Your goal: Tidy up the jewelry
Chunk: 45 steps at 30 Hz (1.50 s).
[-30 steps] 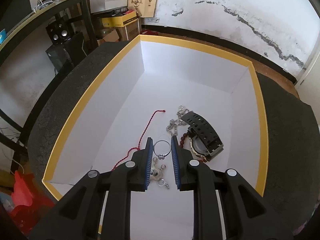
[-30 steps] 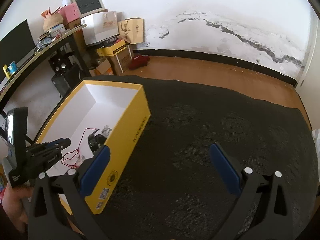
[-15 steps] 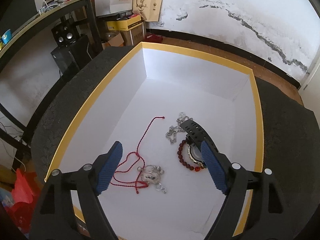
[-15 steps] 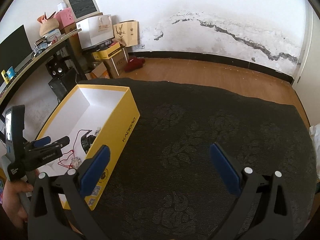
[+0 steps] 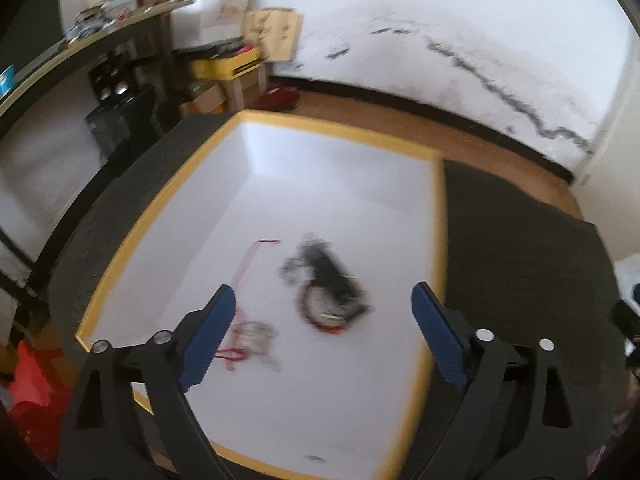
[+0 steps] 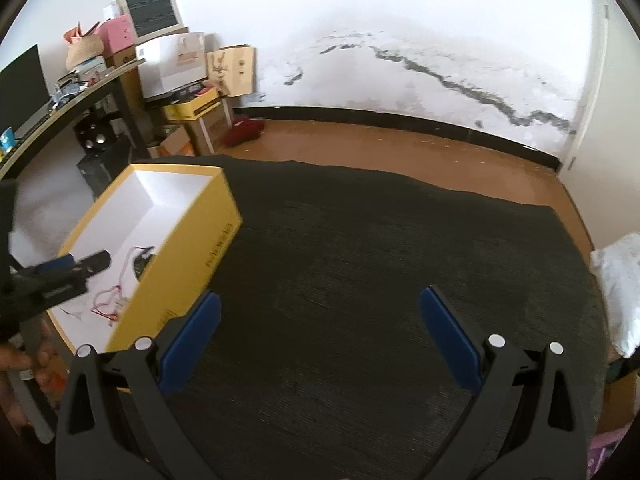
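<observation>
On a dark patterned carpet (image 6: 360, 260) laid over a brown wooden floor (image 6: 400, 144) stands a yellow box (image 6: 188, 248) with a white inside; behind it runs a white wall with a dark crack, and at the far left a black desk (image 6: 80, 92) is crowded with cartons and bags.

The left wrist view looks straight down into the box (image 5: 438, 240) and, though blurred, shows the jewelry lying on its white floor: a black watch (image 5: 332, 280) near the middle touching a ring of red beads (image 5: 320, 320), a silvery chain (image 5: 294, 270) just beside it on the left, and a red cord (image 5: 244, 268) running to a silver trinket (image 5: 256, 334) at the near left. The right wrist view shows the box from outside, at the left of the carpet, with only the cord (image 6: 106, 300) and part of the watch (image 6: 142, 264) visible over its wall.

The left gripper (image 5: 324, 334) hangs above the box with its jaws spread wide, gripping nothing. The right gripper (image 6: 320, 334) is likewise spread wide over bare carpet, well apart from the box, touching nothing.
</observation>
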{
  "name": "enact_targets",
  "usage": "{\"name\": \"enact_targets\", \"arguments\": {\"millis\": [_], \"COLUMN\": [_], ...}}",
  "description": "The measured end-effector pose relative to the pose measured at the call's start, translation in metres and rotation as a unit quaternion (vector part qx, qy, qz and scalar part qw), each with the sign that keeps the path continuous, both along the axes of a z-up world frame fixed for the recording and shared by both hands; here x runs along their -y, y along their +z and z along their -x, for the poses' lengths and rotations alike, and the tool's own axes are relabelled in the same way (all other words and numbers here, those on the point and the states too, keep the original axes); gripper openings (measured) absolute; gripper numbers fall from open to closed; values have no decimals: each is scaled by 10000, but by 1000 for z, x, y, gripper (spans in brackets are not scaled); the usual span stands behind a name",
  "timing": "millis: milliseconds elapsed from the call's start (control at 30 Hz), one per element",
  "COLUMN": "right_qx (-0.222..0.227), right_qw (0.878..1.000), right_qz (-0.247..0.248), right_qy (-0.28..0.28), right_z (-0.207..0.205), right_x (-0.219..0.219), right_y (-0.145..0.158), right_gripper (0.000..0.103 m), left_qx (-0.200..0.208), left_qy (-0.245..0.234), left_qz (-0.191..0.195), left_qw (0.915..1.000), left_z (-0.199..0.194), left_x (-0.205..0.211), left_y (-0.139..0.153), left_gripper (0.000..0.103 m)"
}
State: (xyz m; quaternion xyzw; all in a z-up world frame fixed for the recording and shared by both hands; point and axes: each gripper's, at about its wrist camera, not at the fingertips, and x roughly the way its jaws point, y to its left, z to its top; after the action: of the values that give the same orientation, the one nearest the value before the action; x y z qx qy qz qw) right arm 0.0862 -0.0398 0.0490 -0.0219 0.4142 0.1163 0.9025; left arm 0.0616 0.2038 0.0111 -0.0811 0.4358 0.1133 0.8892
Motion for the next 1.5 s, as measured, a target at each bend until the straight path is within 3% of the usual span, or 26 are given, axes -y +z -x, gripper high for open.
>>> {"name": "enact_targets", "arguments": {"millis": [300,567,867,1500], "right_qx": [28,-177,-474,-583], "right_qw": [9964,9896,9891,9896], "right_qz": [338,306,99,133], "right_qy": [-776,-1396,-1394,-1308], "right_z": [34,53,50,41], "right_x": [79,151,183,173], "right_y": [-15,-39,-61,-66], "right_gripper": [96,96,96,96], "left_qx": [279,98,-19,-110], "left_qy": [-1363,-1959,-1911,-1749], "left_qz": [-165,-133,-263,-227], "left_qw": [9901,9805,9812,9843], "left_z": [14,20,12,-4], "left_x": [141,220,242,235], "left_y": [7,-12,-29,-35], "left_gripper": [97,97,97,97]}}
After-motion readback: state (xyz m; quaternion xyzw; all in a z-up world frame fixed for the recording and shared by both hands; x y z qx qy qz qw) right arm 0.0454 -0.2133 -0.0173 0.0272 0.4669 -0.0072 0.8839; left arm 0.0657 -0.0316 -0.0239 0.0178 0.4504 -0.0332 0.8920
